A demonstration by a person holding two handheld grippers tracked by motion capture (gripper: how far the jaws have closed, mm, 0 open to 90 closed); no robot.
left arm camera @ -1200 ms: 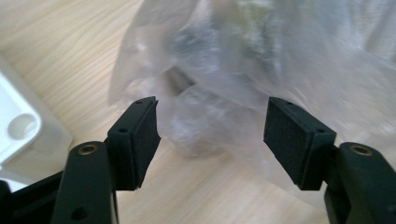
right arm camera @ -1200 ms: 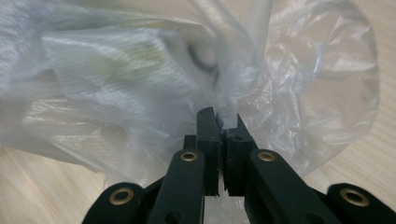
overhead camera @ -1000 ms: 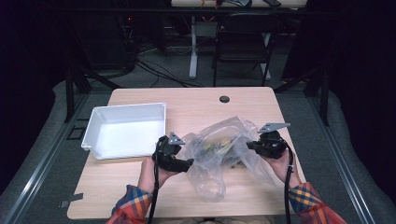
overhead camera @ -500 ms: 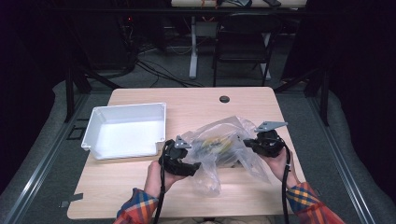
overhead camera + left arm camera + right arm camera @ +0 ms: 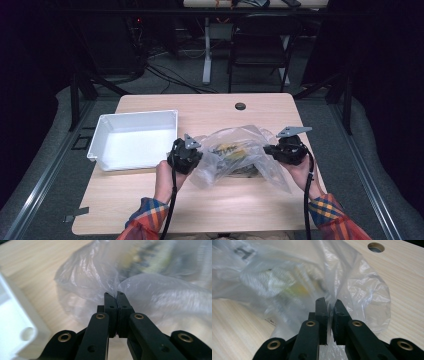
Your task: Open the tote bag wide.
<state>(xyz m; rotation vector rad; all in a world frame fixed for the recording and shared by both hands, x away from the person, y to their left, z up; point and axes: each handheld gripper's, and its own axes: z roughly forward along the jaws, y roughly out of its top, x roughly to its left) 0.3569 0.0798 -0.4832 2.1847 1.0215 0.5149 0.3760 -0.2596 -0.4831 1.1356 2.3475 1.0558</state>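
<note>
Since the earlier frame the left gripper [image 5: 186, 154] has slid toward the centre of the high view, up against the left edge of the clear plastic bag [image 5: 240, 155], and its jaws have just been closing — they now stand pressed together on a pinched fold of the film, as the left gripper view shows [image 5: 117, 295]. The bag itself looks more gathered than before, bunched between the two hands.

The right gripper [image 5: 280, 150] sits at the right of centre in the high view, at the bag's right edge. In the right gripper view its jaws [image 5: 329, 302] are nearly together, a thin gap at the tips, with a pleat of plastic caught between them.

The bag lies on the wooden table [image 5: 235, 205], middle of the frame — crumpled, with dark and yellowish contents inside, too blurred to name. A white tray [image 5: 102, 137] rests at left of centre, just beside the left gripper; its corner shows at the lower left of the left gripper view [image 5: 15, 322]. A round hole [image 5: 240, 106] sits in the tabletop near its far edge.
</note>
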